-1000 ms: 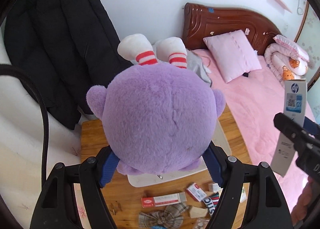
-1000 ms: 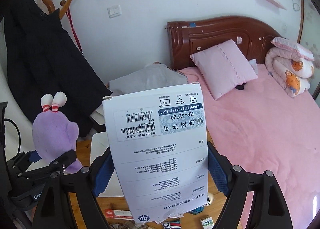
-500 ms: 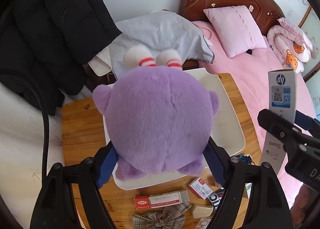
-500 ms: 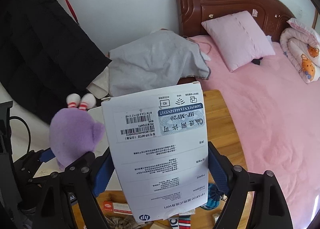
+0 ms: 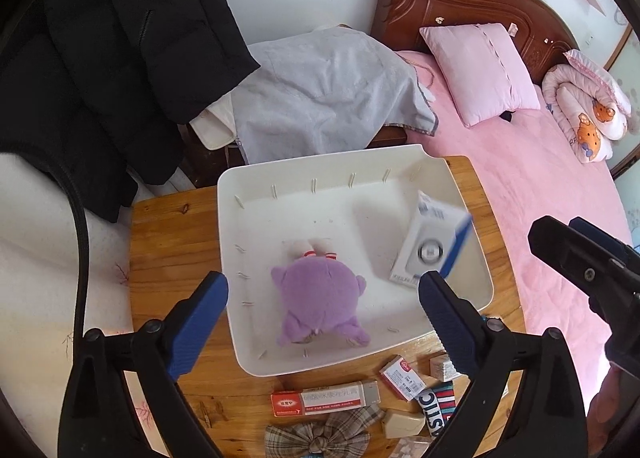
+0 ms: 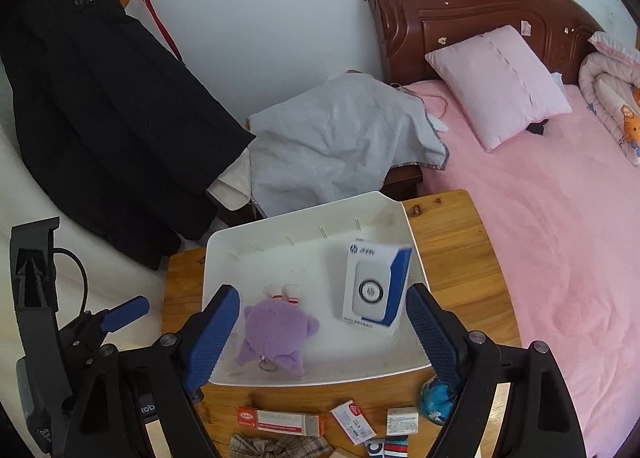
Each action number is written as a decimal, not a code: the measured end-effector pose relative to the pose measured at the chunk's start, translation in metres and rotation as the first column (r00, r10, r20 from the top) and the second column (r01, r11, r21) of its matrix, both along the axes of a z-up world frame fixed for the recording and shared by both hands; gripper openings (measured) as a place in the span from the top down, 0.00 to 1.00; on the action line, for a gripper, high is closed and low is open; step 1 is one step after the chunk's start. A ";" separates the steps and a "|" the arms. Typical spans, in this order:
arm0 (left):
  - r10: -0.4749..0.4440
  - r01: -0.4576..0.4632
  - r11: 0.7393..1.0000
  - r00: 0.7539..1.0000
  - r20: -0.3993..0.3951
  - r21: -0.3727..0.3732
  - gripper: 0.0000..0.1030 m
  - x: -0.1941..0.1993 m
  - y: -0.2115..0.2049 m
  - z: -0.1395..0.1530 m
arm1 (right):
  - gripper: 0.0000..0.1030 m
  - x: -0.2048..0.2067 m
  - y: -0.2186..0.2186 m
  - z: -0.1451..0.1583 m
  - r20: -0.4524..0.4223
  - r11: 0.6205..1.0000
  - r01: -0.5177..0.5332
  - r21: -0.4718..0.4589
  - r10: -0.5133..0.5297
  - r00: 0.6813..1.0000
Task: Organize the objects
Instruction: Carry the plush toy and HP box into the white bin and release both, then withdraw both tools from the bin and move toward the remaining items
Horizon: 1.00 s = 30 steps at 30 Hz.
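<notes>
Both claws hang empty, the left claw [image 5: 322, 290] opening over the plush toy [image 5: 320, 302], the right claw [image 6: 322, 314] apart above the tray [image 6: 304, 376]; lift clear, then take the red box [image 6: 280, 421] at frame bottom squarely.

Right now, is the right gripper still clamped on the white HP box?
No, the white HP box lies in the white tray beside the purple plush toy, and the right gripper is open above it.

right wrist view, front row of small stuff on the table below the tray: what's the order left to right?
Long red-and-white box → small white carton with a red mark → small pale box → blue ball-like item, all on the wooden table in front of the white tray.
</notes>
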<state>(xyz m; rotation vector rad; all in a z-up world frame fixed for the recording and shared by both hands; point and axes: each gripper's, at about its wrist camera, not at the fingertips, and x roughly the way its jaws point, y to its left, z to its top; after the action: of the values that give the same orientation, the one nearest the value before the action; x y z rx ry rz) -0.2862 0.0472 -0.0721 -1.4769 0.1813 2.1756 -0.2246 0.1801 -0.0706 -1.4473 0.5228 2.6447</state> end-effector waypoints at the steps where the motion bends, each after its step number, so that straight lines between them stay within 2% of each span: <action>1: 0.002 -0.002 1.000 1.000 -0.004 -0.001 0.06 0.000 -0.001 0.001 | 0.16 0.002 -0.001 0.002 -0.005 1.000 -0.002 -0.004 0.002 1.000; 10: 0.014 -0.014 1.000 1.000 -0.004 0.021 0.06 0.004 -0.010 0.013 | 0.16 0.019 0.001 0.017 -0.069 0.999 0.015 -0.033 -0.017 0.997; 17: 0.022 -0.022 0.999 1.000 -0.015 0.029 0.06 0.014 -0.017 0.022 | 0.16 0.040 -0.004 0.029 -0.117 1.000 0.013 0.018 -0.011 0.993; 30: 0.028 -0.026 0.999 0.999 -0.041 0.037 0.06 0.039 -0.029 0.044 | 0.16 0.089 -0.023 0.050 -0.210 0.994 -0.049 0.094 0.068 0.975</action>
<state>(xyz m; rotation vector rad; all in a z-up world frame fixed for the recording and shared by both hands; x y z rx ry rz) -0.2468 0.0184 -0.0282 -1.4228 0.1357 2.2202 -0.1352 0.1569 -0.0207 -1.1802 0.3780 2.8476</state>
